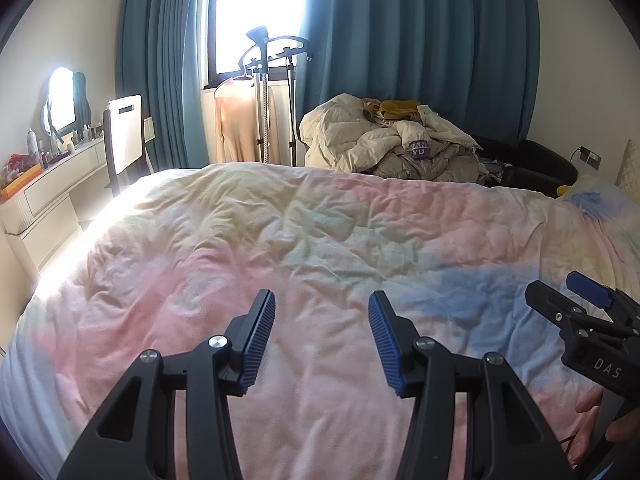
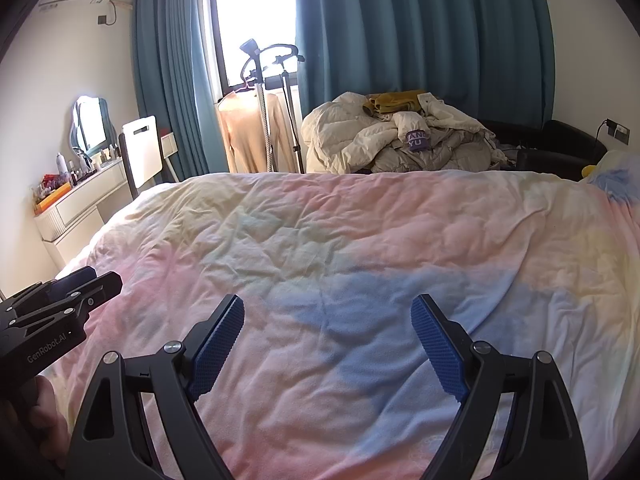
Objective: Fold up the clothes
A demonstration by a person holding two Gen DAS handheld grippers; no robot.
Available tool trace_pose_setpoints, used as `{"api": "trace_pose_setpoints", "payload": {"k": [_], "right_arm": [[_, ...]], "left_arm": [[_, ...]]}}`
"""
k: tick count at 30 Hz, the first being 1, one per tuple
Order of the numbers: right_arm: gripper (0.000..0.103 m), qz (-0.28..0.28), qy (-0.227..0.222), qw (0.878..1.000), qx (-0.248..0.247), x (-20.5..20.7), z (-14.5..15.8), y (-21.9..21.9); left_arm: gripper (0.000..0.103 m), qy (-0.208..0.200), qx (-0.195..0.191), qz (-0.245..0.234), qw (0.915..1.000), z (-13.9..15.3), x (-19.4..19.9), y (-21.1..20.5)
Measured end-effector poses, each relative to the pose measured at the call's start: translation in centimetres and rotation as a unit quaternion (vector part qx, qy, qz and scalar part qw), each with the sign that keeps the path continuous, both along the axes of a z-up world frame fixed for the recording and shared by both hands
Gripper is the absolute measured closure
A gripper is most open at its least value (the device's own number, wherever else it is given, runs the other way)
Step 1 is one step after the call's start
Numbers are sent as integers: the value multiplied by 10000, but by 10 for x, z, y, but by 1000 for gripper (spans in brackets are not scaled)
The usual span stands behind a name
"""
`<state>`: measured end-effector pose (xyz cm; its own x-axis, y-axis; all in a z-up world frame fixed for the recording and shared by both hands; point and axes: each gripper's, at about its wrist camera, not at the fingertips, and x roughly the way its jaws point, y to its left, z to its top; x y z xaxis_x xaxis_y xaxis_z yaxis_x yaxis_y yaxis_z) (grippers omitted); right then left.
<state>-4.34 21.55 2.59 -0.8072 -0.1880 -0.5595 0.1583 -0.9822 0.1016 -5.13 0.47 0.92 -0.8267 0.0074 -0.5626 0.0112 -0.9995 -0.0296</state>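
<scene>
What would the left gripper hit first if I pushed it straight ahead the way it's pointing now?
Most likely the pastel duvet on the bed: the left gripper is open, empty and angled down at it. The pile of clothes sits beyond the far edge, though depth is hard to judge.

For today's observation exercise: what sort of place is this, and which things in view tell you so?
Most likely a home bedroom: a bed under a pastel duvet, a dressing table with mirror and bottles, and a pile of clothes by the curtains.
</scene>
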Motion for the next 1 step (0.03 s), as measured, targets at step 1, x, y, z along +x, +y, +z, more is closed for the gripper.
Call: {"api": "trace_pose_setpoints", "payload": {"k": [1], "right_arm": [[16,0,-3,10000,2,0,0,0]], "left_arm": [[53,-7,3,0,10000,0,0,0]]}}
